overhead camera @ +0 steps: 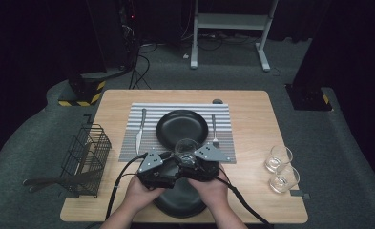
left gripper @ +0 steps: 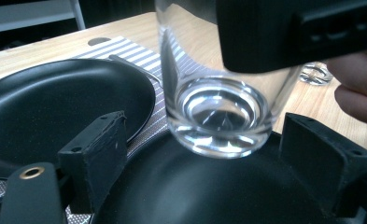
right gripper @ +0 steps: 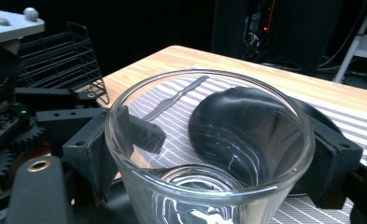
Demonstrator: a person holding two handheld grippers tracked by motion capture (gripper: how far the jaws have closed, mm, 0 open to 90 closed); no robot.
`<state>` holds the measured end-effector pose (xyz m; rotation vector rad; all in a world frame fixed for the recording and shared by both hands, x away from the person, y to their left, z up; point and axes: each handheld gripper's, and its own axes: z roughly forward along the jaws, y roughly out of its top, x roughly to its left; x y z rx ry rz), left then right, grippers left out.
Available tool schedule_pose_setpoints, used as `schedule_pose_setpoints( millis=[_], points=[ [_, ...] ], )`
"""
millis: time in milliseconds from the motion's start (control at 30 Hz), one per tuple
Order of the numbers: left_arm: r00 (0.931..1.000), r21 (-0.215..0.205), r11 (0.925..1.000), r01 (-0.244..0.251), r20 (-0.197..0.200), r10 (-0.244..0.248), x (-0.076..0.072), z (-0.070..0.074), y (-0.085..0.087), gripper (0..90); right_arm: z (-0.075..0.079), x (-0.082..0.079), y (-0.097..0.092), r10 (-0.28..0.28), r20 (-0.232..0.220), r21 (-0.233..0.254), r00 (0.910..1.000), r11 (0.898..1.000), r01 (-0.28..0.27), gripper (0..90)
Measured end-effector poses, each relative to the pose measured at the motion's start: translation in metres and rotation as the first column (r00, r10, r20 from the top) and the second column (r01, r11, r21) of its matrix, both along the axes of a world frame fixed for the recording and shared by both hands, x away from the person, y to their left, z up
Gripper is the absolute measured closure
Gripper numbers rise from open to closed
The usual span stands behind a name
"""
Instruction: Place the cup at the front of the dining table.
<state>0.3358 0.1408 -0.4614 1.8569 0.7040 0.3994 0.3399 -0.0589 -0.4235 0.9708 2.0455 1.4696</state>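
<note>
Glass [right gripper: 209, 154] sits clamped in our right tongs [overhead camera: 191, 160], upright, held above near black plate [overhead camera: 180, 200] at desk [overhead camera: 252, 102] front edge. Left tongs [left gripper: 218, 154] gape wide, hold nothing. We judge placing unfinished. Count: three glasses, two plates, one knife [overhead camera: 140, 130], one fork [overhead camera: 214, 130].

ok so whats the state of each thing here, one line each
held glass: upright, empty, gripped at its sides
right hand-held gripper: shut on the held glass
left hand-held gripper: open, jaws apart either side of the glass base
two spare glasses: upright, empty
far black plate: on the striped mat, empty
knife: flat, left of that plate
fork: flat, right of it
</note>
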Motion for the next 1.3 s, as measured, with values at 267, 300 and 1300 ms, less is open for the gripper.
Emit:
schedule_pose_setpoints(
  millis=[267, 300, 1300],
  points=[
    [0.9996, -0.014, 0.9998, 0.015, 0.026, -0.015, -0.002, 0.0, 0.0, 15.7, -0.002, -0.003, 0.012, 0.029, -0.013, 0.005, 0.9995, 1.0, -0.029, 18.9],
    [0.9996, -0.016, 0.9998, 0.014, 0.023, -0.014, -0.002, 0.0, 0.001, 15.8, -0.004, -0.004, 0.014, 0.035, -0.017, 0.002, 0.9993, 0.999, -0.035, 18.9],
    [0.9982, -0.027, 0.9994, 0.023, 0.057, -0.021, -0.002, -0.006, 0.003, 21.5, -0.008, -0.008, 0.028, 0.099, -0.05, 0.008, 0.9938, 0.995, -0.099, 18.9]
  ],
)
